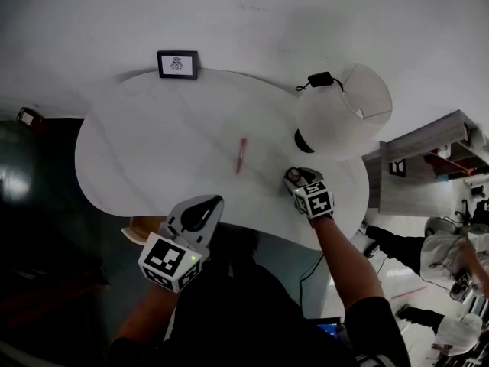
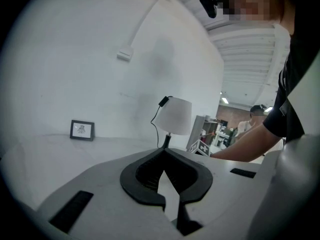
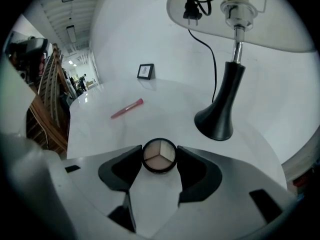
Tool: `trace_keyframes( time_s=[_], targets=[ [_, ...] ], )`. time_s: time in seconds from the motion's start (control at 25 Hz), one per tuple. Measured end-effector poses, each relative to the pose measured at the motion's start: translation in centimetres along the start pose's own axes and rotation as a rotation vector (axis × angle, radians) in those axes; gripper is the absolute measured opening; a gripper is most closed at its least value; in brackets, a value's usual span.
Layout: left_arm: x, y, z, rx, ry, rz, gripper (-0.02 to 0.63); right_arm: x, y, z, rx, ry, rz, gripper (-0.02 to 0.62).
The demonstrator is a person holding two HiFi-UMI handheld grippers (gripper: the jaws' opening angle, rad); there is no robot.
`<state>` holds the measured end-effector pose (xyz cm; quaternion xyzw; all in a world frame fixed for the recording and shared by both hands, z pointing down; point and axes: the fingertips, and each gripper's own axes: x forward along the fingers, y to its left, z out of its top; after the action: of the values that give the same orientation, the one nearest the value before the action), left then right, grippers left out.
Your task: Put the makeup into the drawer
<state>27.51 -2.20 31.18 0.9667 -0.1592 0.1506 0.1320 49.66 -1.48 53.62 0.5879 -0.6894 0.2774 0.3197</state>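
Note:
A round makeup compact (image 3: pixel 159 156) with three beige powder shades sits between the jaws of my right gripper (image 3: pixel 159 158), which is shut on it just above the white table (image 3: pixel 165 109). In the head view this gripper (image 1: pixel 295 177) is near the table's right front, below the lamp. A pink lip pencil (image 1: pixel 241 155) (image 3: pixel 127 108) lies loose in the middle of the table. My left gripper (image 1: pixel 205 205) (image 2: pixel 163 155) is shut with nothing in it, held at the table's near edge. No drawer shows clearly.
A white-shaded lamp (image 1: pixel 344 109) with a black base (image 3: pixel 220 119) stands just beyond the right gripper. A small framed picture (image 1: pixel 177 64) stands at the table's back. A wooden piece (image 1: pixel 141 229) shows under the near edge. A grey shelf unit (image 1: pixel 428 167) and people (image 1: pixel 451 258) are at right.

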Motion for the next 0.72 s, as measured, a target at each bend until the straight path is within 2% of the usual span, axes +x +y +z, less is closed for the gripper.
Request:
trace_keyframes(
  time_s=[0.32, 0.72],
  targets=[
    [-1.2, -1.2, 1.8, 0.027, -0.034, 0.055, 0.011, -3.9, 2.0, 2.0, -0.063, -0.082, 0.074, 0.221],
    [-2.7, -2.9, 1.3, 0.03, -0.053, 0.123, 0.011, -6.7, 3.9, 4.3, -0.133, -0.149, 0.149, 0.221]
  ],
)
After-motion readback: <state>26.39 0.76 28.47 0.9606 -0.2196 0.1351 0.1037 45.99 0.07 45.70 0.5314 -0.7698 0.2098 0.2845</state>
